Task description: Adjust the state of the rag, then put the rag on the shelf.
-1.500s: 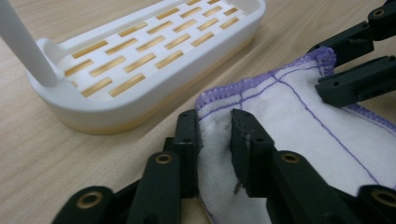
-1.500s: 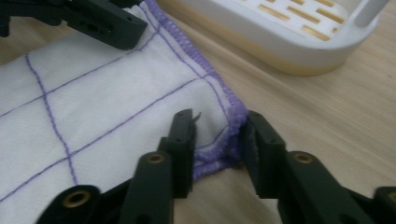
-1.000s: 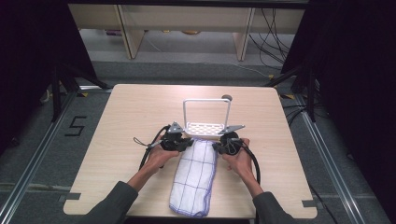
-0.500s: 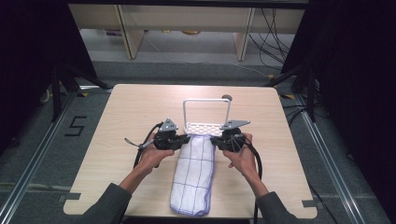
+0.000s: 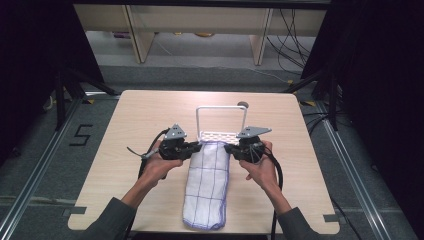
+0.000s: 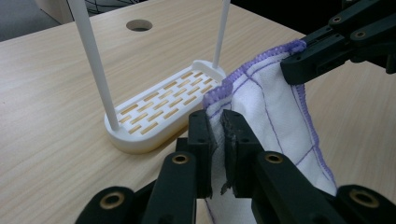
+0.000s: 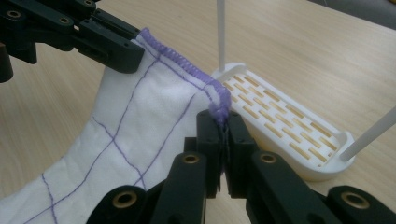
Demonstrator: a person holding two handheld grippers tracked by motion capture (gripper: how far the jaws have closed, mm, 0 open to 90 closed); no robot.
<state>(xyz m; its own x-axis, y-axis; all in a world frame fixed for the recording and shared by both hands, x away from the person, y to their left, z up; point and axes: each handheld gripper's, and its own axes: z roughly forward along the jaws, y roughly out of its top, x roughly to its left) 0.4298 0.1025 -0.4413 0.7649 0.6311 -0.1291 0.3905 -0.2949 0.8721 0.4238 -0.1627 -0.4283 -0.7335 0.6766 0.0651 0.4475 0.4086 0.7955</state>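
Pale wood-grain desk [image 5: 125,150], grey floor around. Left tool [image 5: 196,148], right tool [image 5: 229,149] each clamp white purple-checked cloth [image 5: 207,185]; near end overhangs desk edge.

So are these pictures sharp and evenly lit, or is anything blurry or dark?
High view: the table is evenly lit, its surroundings nearly black. Left gripper view: the cloth is sharp, the near jaws slightly soft. Right gripper view: the white rack is crisp, without glare.

light: even, overhead | surroundings: dark | shadows: faint | blur: soft foreground in gripper views
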